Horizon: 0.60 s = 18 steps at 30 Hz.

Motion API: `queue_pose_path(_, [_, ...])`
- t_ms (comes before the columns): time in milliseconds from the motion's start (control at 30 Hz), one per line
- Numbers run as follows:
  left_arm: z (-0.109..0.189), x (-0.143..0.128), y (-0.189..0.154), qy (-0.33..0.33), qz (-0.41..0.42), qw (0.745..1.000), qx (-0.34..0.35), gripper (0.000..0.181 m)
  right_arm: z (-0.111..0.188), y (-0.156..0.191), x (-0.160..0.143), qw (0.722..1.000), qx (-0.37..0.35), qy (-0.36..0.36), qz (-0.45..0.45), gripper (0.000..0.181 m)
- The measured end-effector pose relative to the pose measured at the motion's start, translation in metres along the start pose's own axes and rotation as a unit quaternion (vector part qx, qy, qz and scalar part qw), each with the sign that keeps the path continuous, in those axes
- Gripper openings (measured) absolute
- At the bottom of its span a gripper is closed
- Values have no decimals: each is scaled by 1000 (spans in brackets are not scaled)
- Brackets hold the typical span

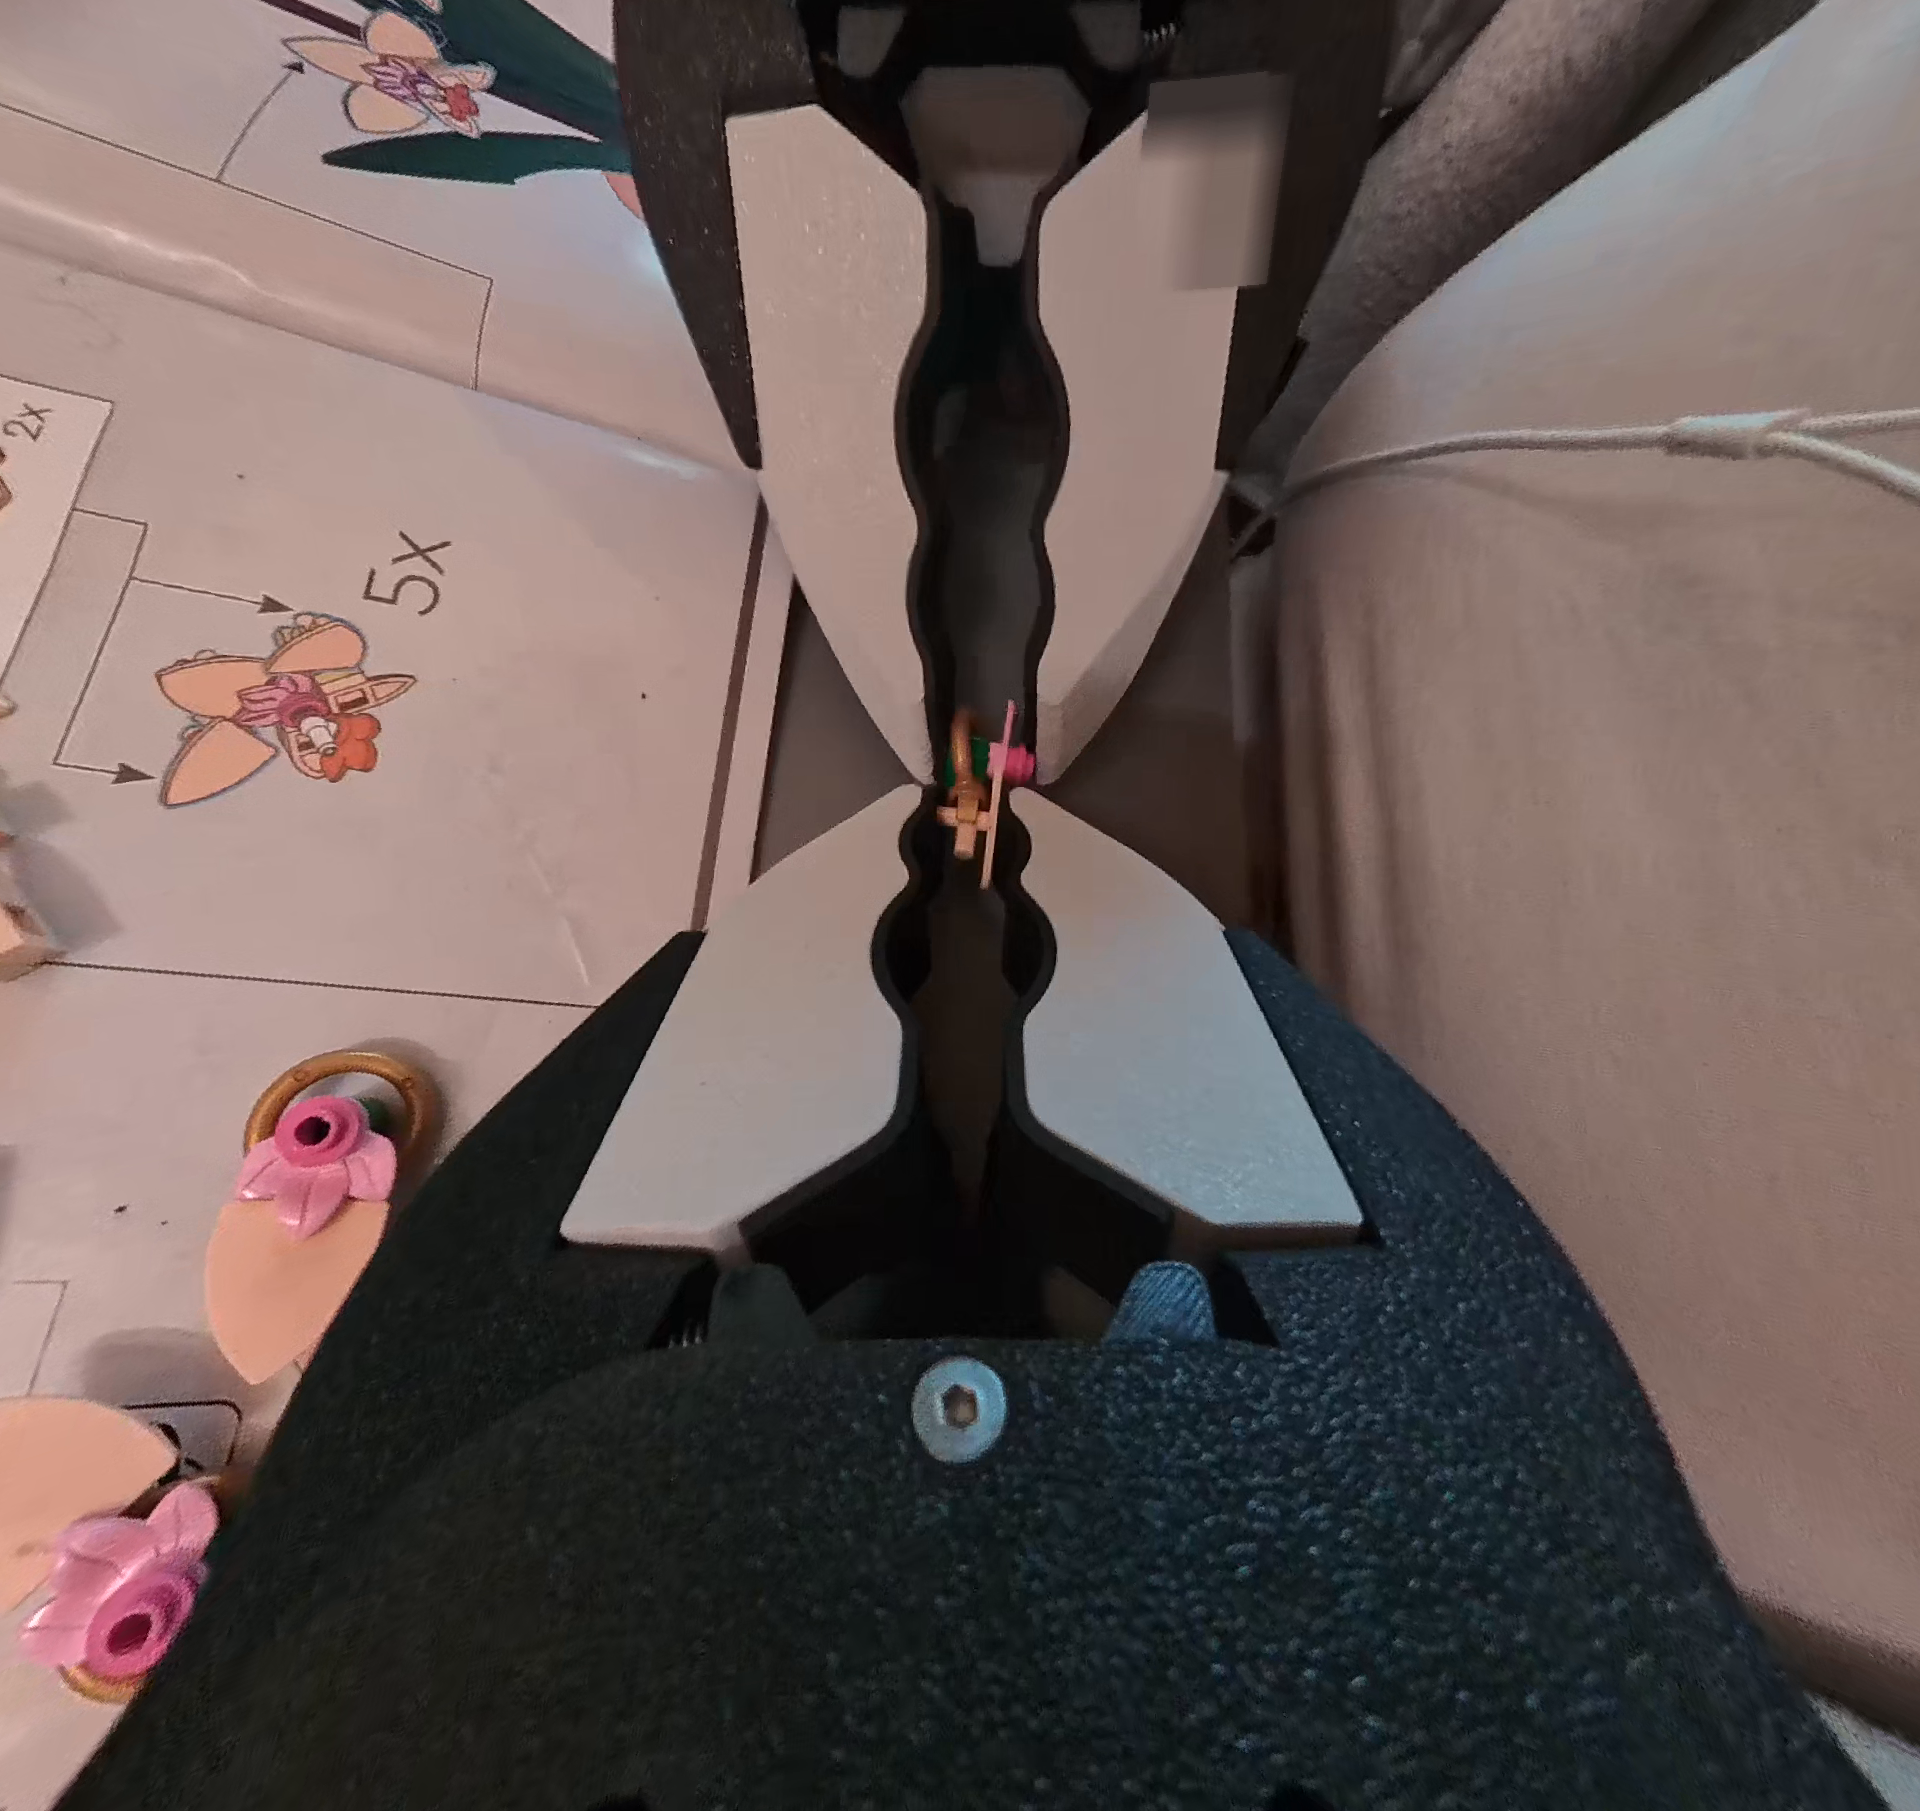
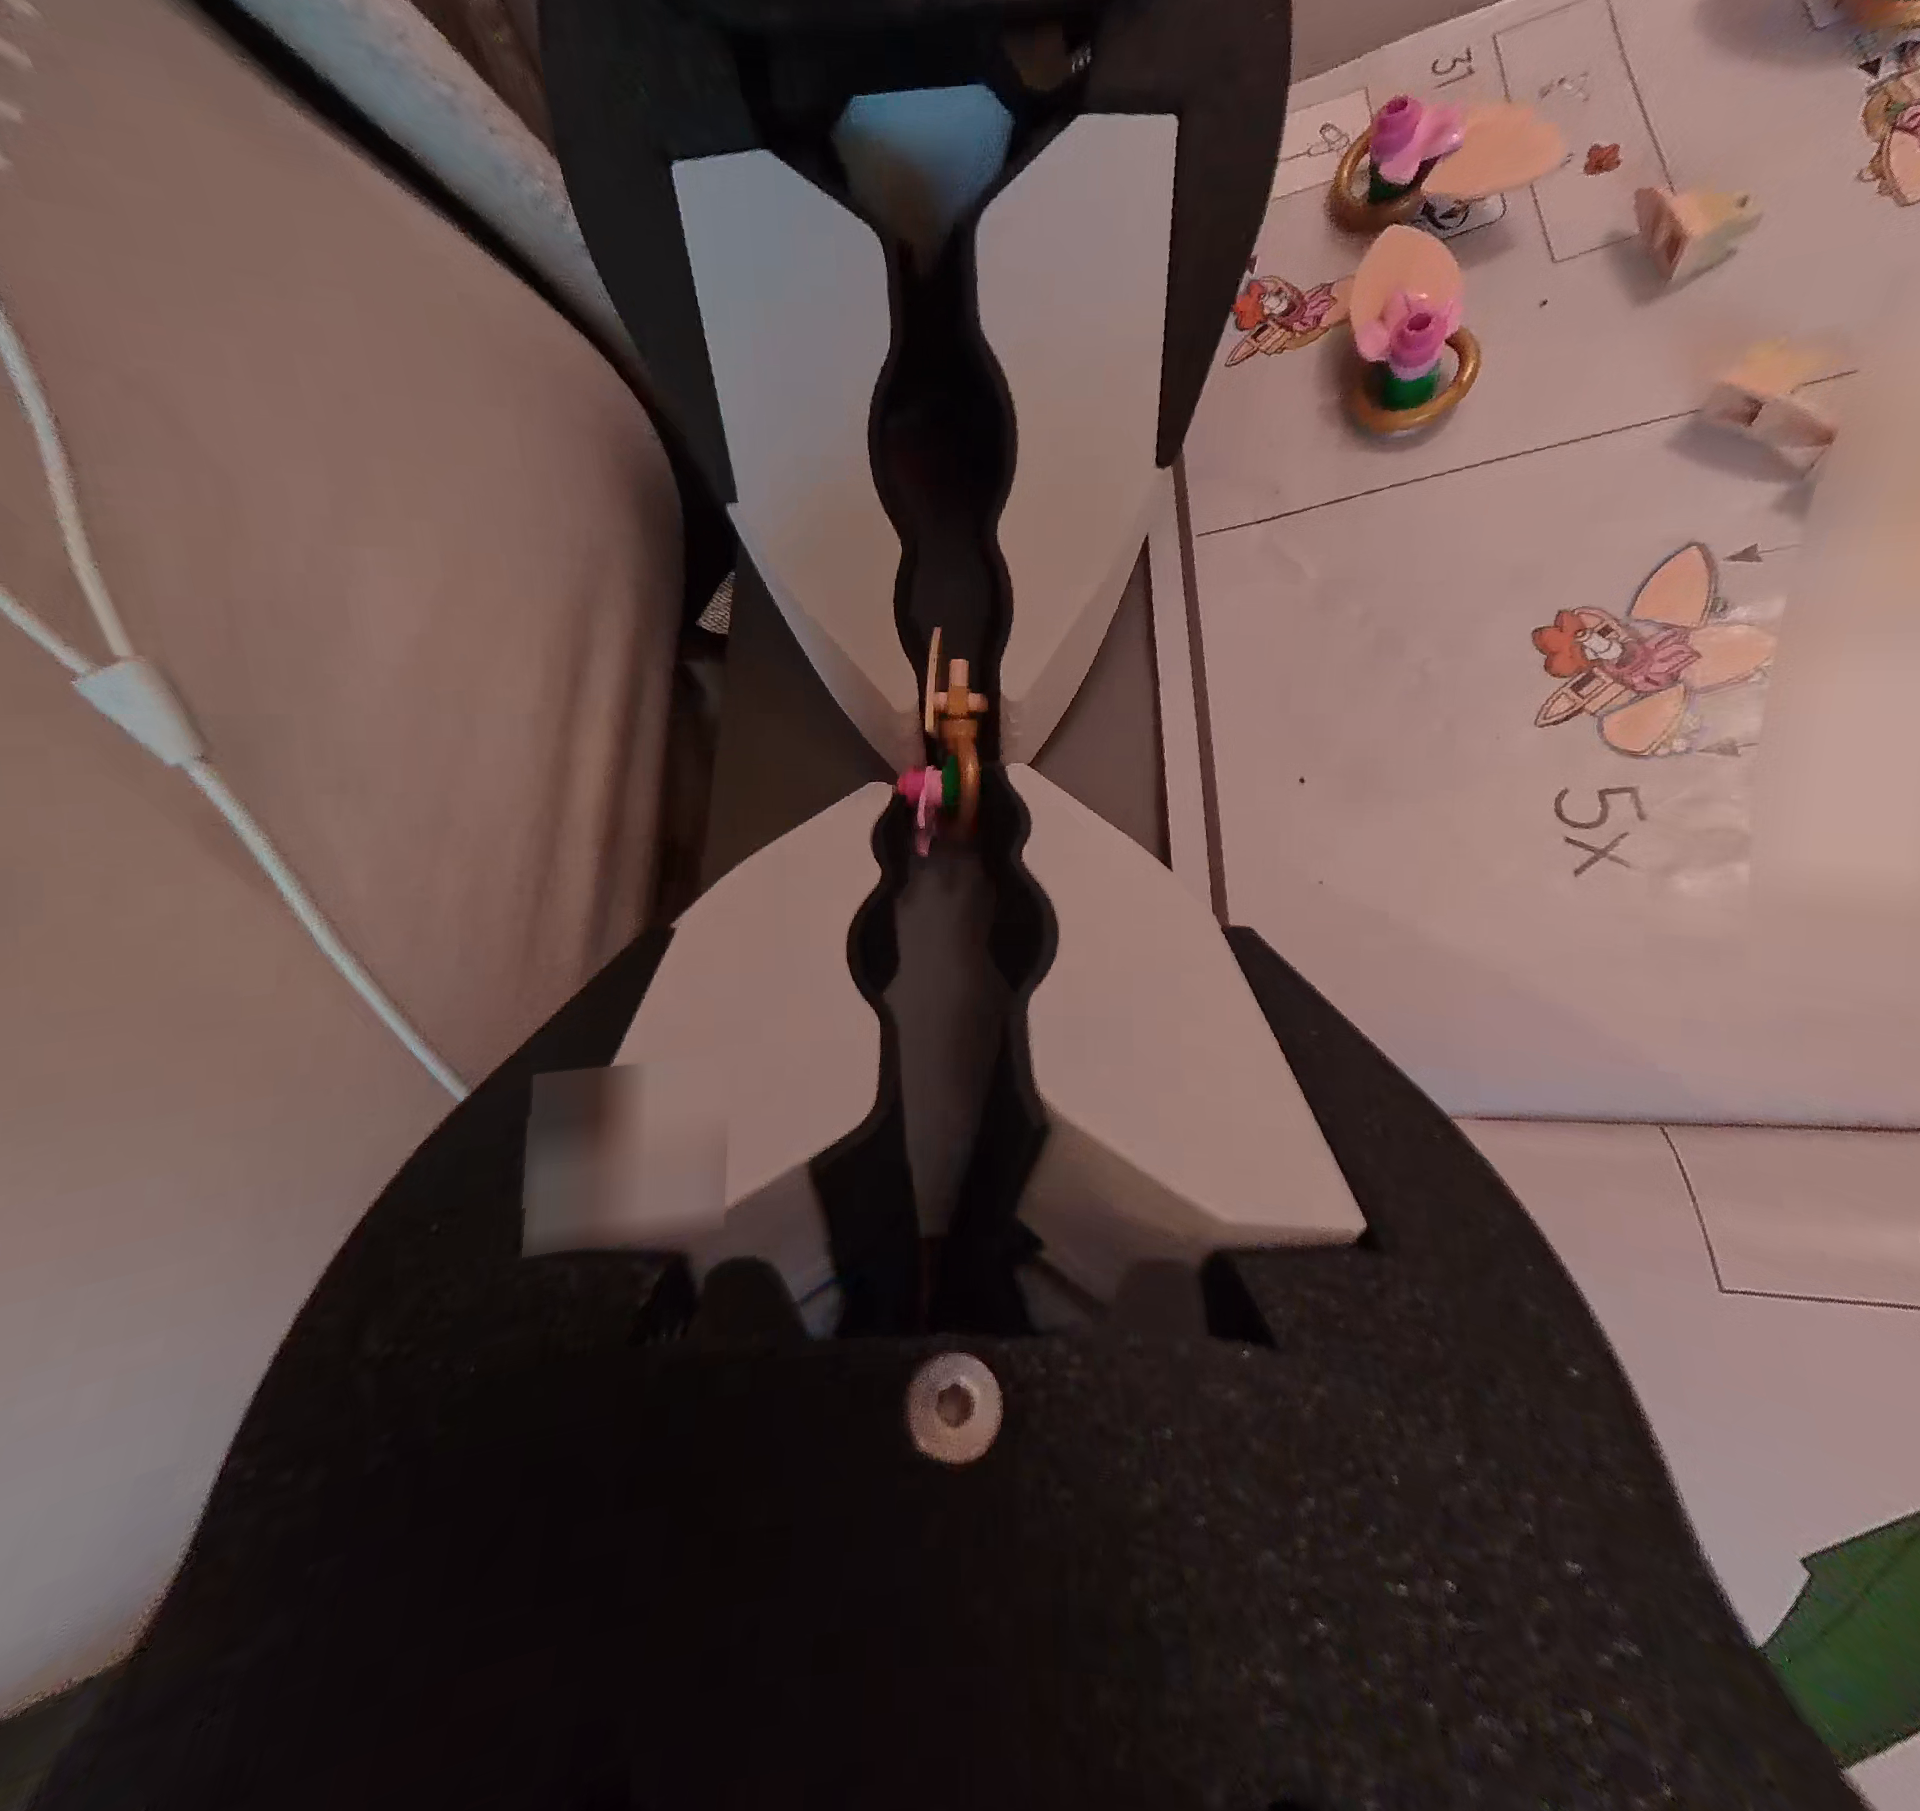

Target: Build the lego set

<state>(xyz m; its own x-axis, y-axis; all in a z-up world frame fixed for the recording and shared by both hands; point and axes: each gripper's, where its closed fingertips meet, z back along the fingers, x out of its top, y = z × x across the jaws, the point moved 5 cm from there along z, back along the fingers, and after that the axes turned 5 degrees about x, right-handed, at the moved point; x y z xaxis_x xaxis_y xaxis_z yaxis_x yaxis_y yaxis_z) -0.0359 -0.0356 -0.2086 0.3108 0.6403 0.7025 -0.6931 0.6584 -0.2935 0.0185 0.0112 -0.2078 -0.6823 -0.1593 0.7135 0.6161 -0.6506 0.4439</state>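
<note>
Where both grippers meet, the flower piece (image 1: 982, 793) stands upright — edge-on.

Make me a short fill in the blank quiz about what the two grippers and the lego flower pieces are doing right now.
1. The left gripper and right gripper meet tip to tip on one small flower assembly, so both are ____.
2. The two loose pink flowers each sit on a ____ ring.
3. Those flowers lie on the open ____ booklet.

Missing words: shut; gold; instruction
</note>
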Motion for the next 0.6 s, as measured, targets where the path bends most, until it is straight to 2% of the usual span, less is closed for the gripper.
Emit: queue_pose_path(600, [2,-3,-1,6,-6,1000,-12,9,-3,0,4,1000,21,-7,-9,13])
